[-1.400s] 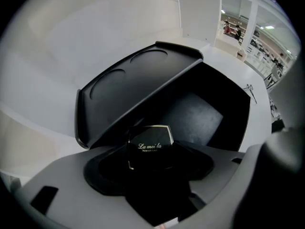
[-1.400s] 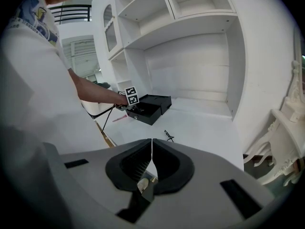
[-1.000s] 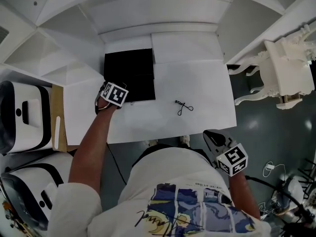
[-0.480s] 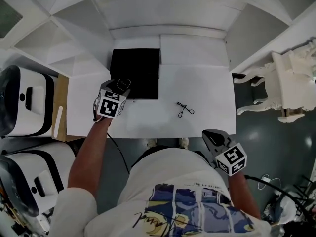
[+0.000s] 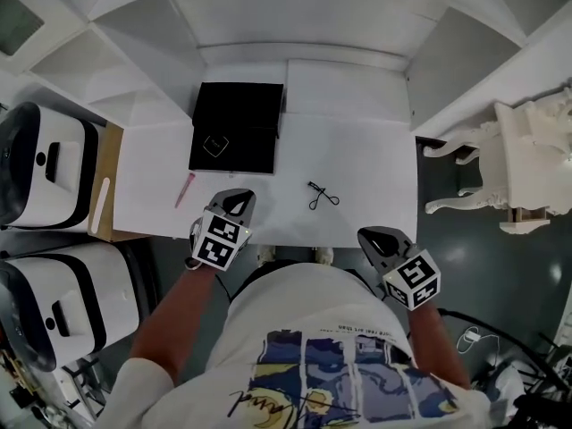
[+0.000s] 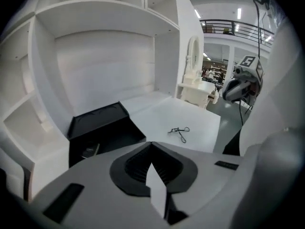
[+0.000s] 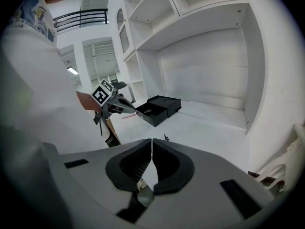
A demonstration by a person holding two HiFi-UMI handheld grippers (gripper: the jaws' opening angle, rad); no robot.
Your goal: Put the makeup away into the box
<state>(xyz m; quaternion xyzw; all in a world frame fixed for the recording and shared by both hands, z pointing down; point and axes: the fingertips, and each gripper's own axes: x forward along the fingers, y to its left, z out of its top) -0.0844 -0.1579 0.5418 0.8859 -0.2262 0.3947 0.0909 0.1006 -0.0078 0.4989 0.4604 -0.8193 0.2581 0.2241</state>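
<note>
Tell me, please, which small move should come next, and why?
Probably open the right gripper and bring it toward the eyelash curler: its jaws are shut and empty, and the curler lies on the table, outside the black box, on that gripper's side.

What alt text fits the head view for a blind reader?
From above, a white desk holds an open black box, a pink stick by its near left corner and an eyelash curler. At the near edge, the left gripper, jaws just closed on nothing, and the shut right gripper are empty.
</note>
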